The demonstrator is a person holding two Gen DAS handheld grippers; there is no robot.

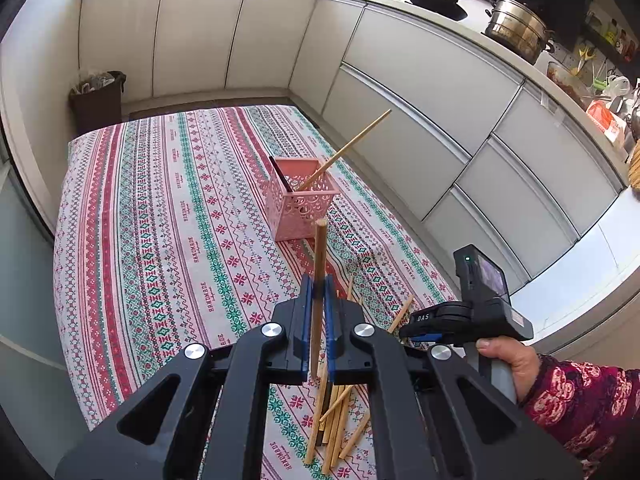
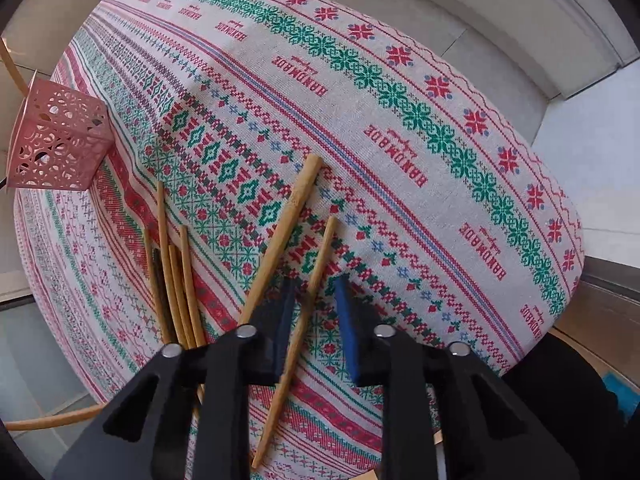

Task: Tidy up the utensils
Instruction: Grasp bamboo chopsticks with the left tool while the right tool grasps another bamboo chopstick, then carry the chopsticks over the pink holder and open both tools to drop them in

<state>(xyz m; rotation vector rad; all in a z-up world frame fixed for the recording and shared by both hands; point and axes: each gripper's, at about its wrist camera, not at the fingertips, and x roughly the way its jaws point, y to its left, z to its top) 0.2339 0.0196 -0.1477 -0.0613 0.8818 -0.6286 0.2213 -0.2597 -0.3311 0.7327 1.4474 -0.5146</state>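
Pink lattice-cut utensil basket point(image 1: 301, 204), pierced with swirls and circles. Tan bamboo chopsticks point(image 2: 176, 280) everywhere, one black chopstick point(image 2: 157, 276) dark among them. The tablecloth point(image 1: 160, 240) runs cream with red and green cross-stitch bands, snowflakes, diamonds, red "HANDMADE" lettering. Black left tongs point(image 1: 318, 300), blue pads; right tongs point(image 2: 316, 312) the same. Sleeve point(image 1: 584, 404): magenta floral.

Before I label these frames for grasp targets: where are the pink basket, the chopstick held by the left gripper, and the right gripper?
pink basket point(image 1: 298, 216), left wrist view, front lattice wall.
held chopstick point(image 1: 320, 248), left wrist view, upper shaft.
right gripper point(image 2: 316, 312), right wrist view, between its open fingertips.
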